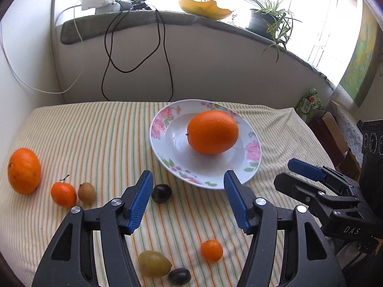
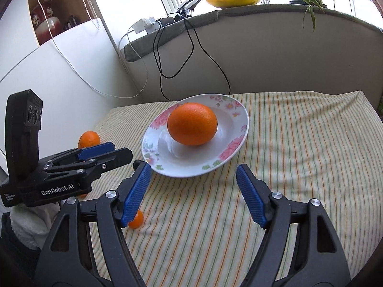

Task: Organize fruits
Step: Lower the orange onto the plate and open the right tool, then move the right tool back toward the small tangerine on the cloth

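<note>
From the left wrist view I count two big oranges, one on the floral plate (image 1: 158, 129) and one (image 1: 24, 171) at the far left edge of the striped surface (image 1: 95, 134), plus two small mandarins, two dark plums, a kiwi and what looks like a green grape; the left gripper (image 1: 189, 203) hangs empty, fingers spread wide. From the right wrist view, the right gripper (image 2: 194, 196) is likewise wide apart and empty before the plate, with bare cloth to its right below the windowsill.

Two close, low wrist views toward the window wall (shared: plate (image 1: 251, 167) (image 2: 237, 148) with orange (image 1: 212, 132) (image 2: 192, 124))
</note>
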`<state>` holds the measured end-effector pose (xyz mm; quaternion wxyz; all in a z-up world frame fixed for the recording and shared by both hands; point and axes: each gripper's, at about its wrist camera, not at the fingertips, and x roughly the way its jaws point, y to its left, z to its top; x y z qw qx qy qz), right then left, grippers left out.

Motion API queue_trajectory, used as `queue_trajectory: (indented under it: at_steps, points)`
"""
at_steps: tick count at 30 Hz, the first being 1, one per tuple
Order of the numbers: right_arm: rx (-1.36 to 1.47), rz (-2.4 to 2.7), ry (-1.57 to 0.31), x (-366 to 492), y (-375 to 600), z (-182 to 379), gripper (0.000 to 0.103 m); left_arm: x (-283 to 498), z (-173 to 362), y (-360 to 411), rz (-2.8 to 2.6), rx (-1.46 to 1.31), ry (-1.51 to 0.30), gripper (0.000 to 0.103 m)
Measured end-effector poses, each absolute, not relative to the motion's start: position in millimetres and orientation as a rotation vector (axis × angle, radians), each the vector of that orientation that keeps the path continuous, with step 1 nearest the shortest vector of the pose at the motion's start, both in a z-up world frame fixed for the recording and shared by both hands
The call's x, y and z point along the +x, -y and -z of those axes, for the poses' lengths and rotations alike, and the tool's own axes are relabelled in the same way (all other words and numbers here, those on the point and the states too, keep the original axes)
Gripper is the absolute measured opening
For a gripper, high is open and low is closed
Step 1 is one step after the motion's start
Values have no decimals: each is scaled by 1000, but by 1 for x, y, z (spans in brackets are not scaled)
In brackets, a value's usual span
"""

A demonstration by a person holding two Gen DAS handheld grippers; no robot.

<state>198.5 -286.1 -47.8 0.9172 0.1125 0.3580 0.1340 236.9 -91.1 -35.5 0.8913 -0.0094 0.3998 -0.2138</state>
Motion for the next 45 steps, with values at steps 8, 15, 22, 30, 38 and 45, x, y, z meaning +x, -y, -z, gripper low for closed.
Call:
queue_trajectory:
  at_steps: [8,15,22,30,38,45]
  points:
    - [158,-225,-707,144,284,53,77,200,42,94,403,-11,-862,61]
    - [156,-193,-668,113,288,56,76,175,42,90,371,-46,-839,61]
    - [154,-203,-642,94,278,61,77,159,58,85,321,-54,-876,61]
    - [117,-229,-619,75,265,61,77,141,54,85,308,-40,-868,61]
    - [105,-224,-595,63,260,59,77,129,57,74,264,-80,-872,61]
    - [78,-226,-590,54,256,62,77,119,64,65,184,-77,-875,61]
